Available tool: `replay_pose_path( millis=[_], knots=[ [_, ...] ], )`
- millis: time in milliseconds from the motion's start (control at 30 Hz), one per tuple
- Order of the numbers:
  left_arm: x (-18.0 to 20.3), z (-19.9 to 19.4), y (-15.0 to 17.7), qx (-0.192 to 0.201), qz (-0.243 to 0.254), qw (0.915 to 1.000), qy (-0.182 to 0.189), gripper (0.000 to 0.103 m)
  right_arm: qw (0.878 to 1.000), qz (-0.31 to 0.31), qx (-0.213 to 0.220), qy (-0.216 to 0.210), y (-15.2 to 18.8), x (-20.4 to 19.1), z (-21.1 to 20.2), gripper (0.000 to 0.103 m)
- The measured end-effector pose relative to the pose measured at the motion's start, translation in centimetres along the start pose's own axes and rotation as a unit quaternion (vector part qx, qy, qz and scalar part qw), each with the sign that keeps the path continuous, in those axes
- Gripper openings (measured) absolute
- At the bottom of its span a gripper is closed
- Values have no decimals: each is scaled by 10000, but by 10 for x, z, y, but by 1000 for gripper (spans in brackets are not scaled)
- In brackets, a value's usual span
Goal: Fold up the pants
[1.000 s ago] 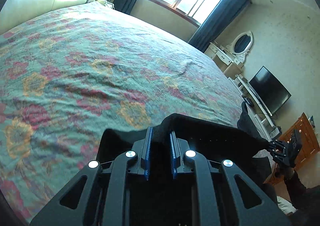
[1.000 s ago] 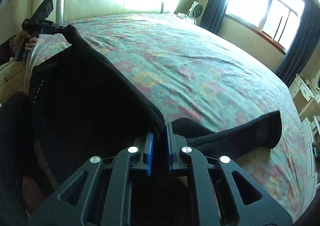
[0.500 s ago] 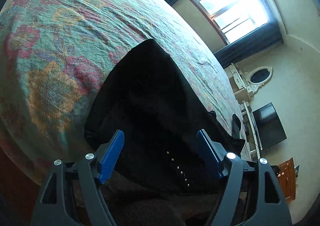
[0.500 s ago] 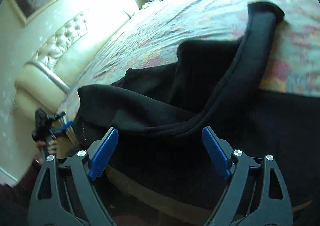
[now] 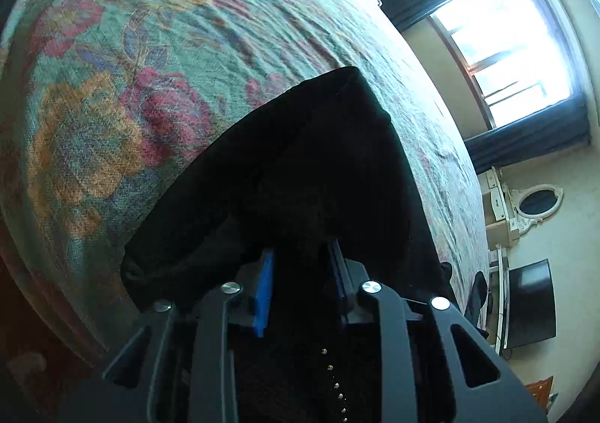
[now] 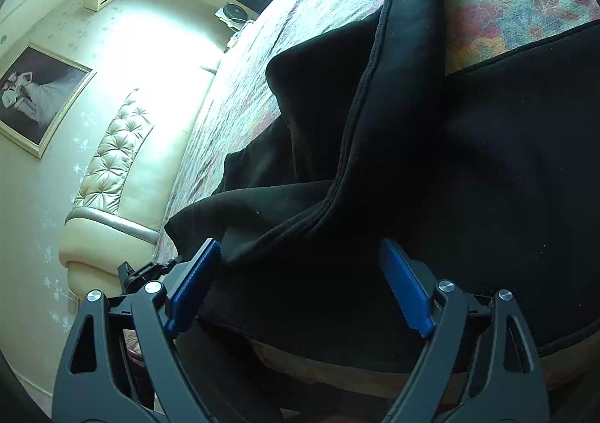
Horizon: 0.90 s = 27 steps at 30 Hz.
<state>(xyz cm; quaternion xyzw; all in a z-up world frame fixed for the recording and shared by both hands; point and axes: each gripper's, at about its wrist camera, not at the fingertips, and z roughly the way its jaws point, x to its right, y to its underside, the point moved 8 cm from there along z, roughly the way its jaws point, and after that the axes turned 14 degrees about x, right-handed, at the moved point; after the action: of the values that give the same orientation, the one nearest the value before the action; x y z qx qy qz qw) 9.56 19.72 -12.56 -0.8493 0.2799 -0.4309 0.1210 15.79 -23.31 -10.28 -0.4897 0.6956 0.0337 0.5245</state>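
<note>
The black pants [image 5: 300, 160] lie bunched at the near edge of a bed with a floral cover [image 5: 112, 85]. In the left wrist view my left gripper [image 5: 300, 254] is closing, its blue pads [image 5: 264, 280] narrow with a fold of the black cloth pinched between them. In the right wrist view the pants [image 6: 487, 160] spread across the bed edge, one leg with a stitched seam [image 6: 408, 48] running away over the cover. My right gripper [image 6: 300, 254] stands wide open just above the cloth, and its pads [image 6: 405, 288] touch nothing.
A cream tufted headboard [image 6: 112, 160] and a framed picture [image 6: 37, 96] are to the left in the right wrist view. A window with dark curtains [image 5: 517, 40], a white dressing table with an oval mirror [image 5: 536, 201] and a TV [image 5: 528, 306] stand beyond the bed.
Both grippers let go of the pants, dropped to the bed edge and rolled. The left gripper has since closed again on a fold of cloth; the right stays wide open.
</note>
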Motion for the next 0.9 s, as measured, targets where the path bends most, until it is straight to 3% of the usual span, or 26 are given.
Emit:
replay_pose_path(
  millis=[133, 300, 367, 500, 633, 700, 733, 767, 833, 900],
  knots=[
    [-3, -2, -5, 100, -631, 9978, 173, 12, 9996, 217, 200, 17, -11, 6, -6, 86],
    [-5, -13, -16, 280, -627, 9973, 248, 11, 9938, 957, 564, 53, -36, 29, -13, 86],
    [-8, -16, -17, 300, -707, 9966, 294, 11, 9927, 952, 709, 211, -47, 34, -12, 86],
    [-18, -20, -17, 303, -674, 9969, 264, 11, 9911, 161, 907, 964, -71, 26, -2, 86],
    [-19, -17, -17, 272, -627, 9974, 229, 11, 9724, -1203, 904, 1783, -86, 5, 14, 84],
    [-20, -15, -13, 228, -606, 9977, 183, 11, 9614, -1612, 636, 2139, -85, 6, 33, 77],
    [-22, -13, -12, 193, -579, 9980, 157, 11, 9577, -1720, 466, 2258, -84, 11, 42, 59],
    [-20, -11, -10, 173, -545, 9983, 130, 11, 9532, -1810, 316, 2403, -82, 19, 48, 30],
    [-19, -11, -10, 171, -535, 9983, 168, 11, 9530, -1775, 238, 2444, -82, 31, 48, 13],
    [-17, -16, -13, 229, -572, 9977, 286, 11, 9624, -1506, 375, 2229, -83, 33, 34, 9]
  ],
)
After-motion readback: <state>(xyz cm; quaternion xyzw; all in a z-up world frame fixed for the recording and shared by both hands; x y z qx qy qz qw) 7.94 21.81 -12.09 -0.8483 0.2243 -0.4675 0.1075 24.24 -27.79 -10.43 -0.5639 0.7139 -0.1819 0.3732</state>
